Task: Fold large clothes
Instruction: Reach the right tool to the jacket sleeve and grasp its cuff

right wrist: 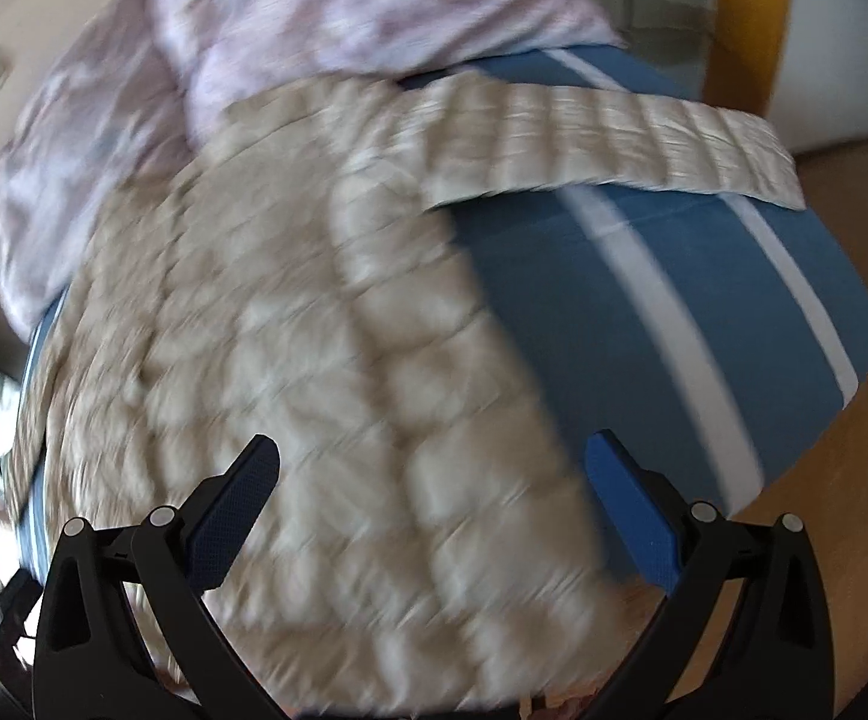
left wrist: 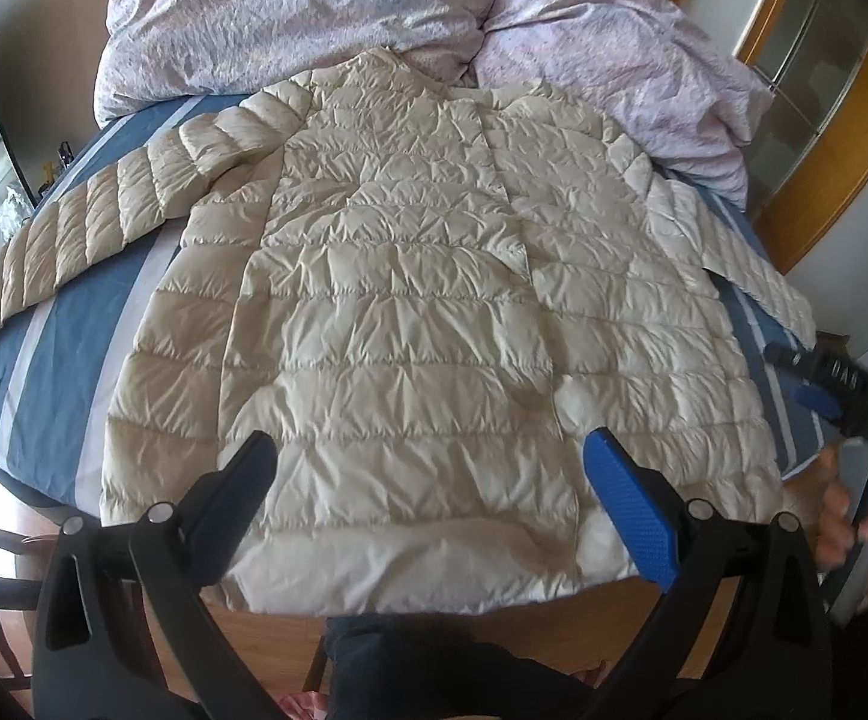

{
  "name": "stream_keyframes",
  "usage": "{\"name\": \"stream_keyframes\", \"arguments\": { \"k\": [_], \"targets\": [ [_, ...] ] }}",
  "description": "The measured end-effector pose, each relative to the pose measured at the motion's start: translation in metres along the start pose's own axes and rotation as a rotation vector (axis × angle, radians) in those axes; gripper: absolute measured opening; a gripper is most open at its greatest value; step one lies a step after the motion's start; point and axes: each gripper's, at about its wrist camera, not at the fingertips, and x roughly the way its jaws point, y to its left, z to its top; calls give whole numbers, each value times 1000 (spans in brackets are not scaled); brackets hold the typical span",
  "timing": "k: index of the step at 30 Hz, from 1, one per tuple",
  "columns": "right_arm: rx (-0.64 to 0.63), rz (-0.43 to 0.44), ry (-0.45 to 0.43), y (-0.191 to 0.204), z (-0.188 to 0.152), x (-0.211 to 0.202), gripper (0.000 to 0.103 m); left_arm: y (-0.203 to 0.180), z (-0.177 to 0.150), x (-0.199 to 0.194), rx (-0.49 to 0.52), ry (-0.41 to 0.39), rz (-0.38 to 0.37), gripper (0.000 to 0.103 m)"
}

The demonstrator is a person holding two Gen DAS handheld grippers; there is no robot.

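Cream quilted puffer jacket (left wrist: 410,300) lies spread flat on the bed (left wrist: 32,372) over a blue and white striped sheet, hem toward the camera and hanging a bit over the near edge, collar away toward the rumpled lilac duvet (left wrist: 314,12). Far left: one sleeve (left wrist: 80,228) stretched out and angled toward the left bed edge, flat on the sheet. Centre: body panel smooth, no fold in it yet. Left gripper (left wrist: 431,474) hovers over the hem, fingers wide apart, nothing between them, not touching fabric as far as I can tell. Right of the body: other sleeve (left wrist: 728,252) laid out to the right edge; the right wrist view shows it (right wrist: 608,144) straight across the sheet too, though that view is motion-blurred. Right gripper (right wrist: 431,474) sits over the right side of the jacket, fingers spread, empty; from the left wrist view it appears at far right (left wrist: 818,381) with a hand (left wrist: 860,522) on its handle. Judgement: the garment is laid out and folding proper not started, so this is the reach-in for the first fold. Next move likely needs a pinch on a sleeve cuff or side edge, then carrying it across the body; slick puffy fabric may slip or spring back.
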Motion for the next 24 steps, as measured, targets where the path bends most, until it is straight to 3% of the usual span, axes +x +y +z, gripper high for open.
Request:
{"name": "stream_keyframes", "arguments": {
  "k": [6,11,17,24],
  "targets": [
    [143,-88,-28,-72,58,23,102,-7,12,17,11,36,15,101],
    [200,-217,-27,-127,96,43,91,-9,17,26,13,62,29,101],
    [339,-269,-33,-187,128,52,83,-4,19,30,-3,79,56,101],
    [422,-306,-52,-223,154,56,75,3,17,28,-23,87,87,101]
  ]
}}
